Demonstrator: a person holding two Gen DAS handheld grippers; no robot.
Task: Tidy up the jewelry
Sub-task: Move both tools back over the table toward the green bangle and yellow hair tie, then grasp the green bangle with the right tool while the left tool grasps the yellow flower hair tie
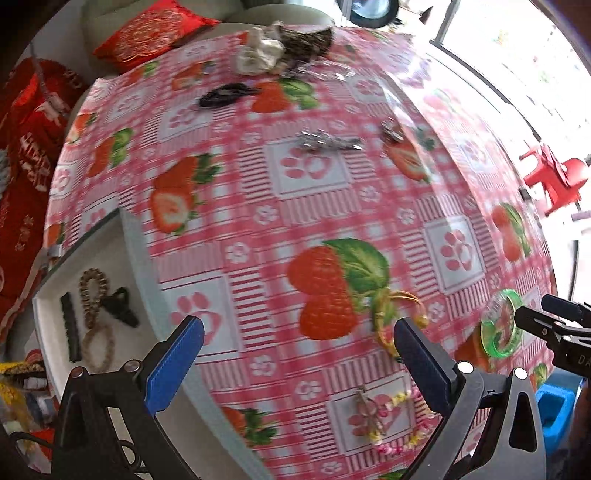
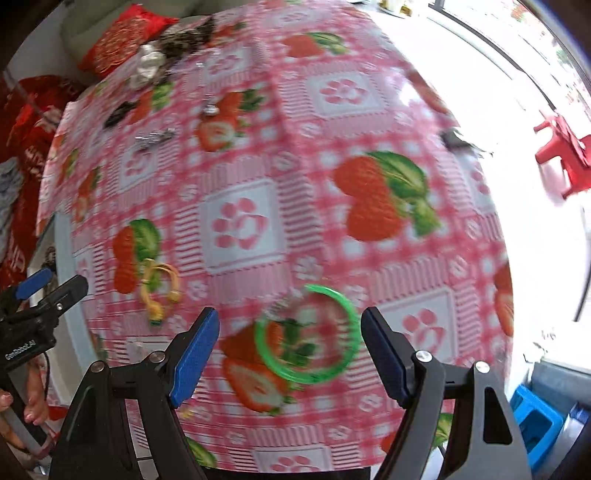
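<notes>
A green bangle (image 2: pixel 308 334) lies on the strawberry tablecloth (image 2: pixel 369 155) between the fingers of my open right gripper (image 2: pixel 290 354); it also shows in the left wrist view (image 1: pixel 502 325). My left gripper (image 1: pixel 295 365) is open and empty above the cloth. A yellow bracelet (image 1: pixel 397 319) lies beside its right finger and shows in the right wrist view (image 2: pixel 160 291). A pink-yellow bead bracelet (image 1: pixel 391 424) lies near the front edge. A white tray (image 1: pixel 44 321) at the left holds bracelets (image 1: pixel 92 295) and dark clips (image 1: pixel 122 306).
Silver hair clips (image 1: pixel 328 142) and a dark scrunchie (image 1: pixel 221 94) lie farther back. A heap of cloth and jewelry (image 1: pixel 280 46) sits at the far edge. Red cushions (image 1: pixel 147 29) lie beyond. A blue block (image 2: pixel 535 424) and red stool (image 2: pixel 565 151) stand at the right.
</notes>
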